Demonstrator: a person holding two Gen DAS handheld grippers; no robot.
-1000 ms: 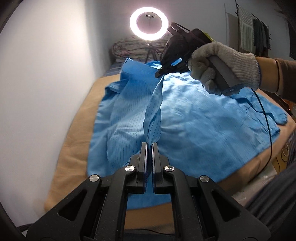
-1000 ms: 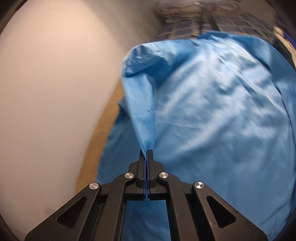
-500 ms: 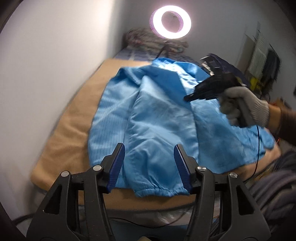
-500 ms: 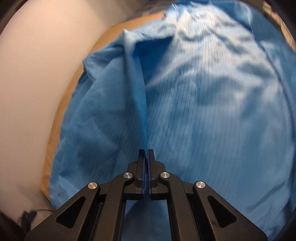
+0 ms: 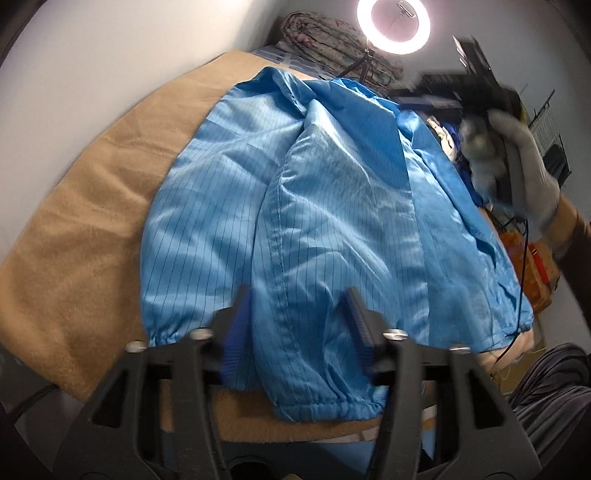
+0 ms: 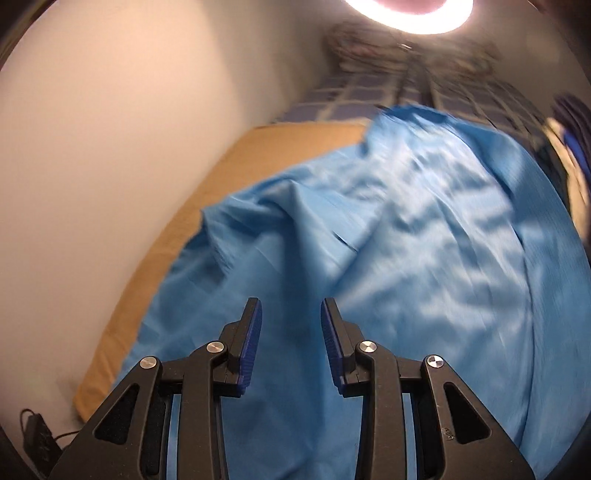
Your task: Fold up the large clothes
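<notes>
Left wrist view: the blue jacket [image 5: 332,206] lies spread on the tan-covered bed [image 5: 92,206], filling the middle of the frame. One sleeve [image 5: 321,325] is already laid in over the body, running from the shoulder at upper centre down to its gathered cuff at lower centre. The sleeve at the right edge looks not yet folded in (its cuff hangs near the bed's right side), and the body itself has no crosswise fold, so I judge the task at an early stage, with most of the folding left.

The left gripper [image 5: 299,325] points steeply down over the folded sleeve near the cuff; its fingers [image 5: 236,332] are partly apart and closing, with cloth showing between them, though they do not seem to pinch it. In the upper right of that frame a gloved hand [image 5: 524,173] holds the right gripper, blurred. In the right wrist view the right gripper [image 6: 291,339] tilts down over the jacket [image 6: 406,240], its fingers [image 6: 251,339] partly apart and opening, holding nothing. A ring light [image 5: 393,26] glows at the top.
</notes>
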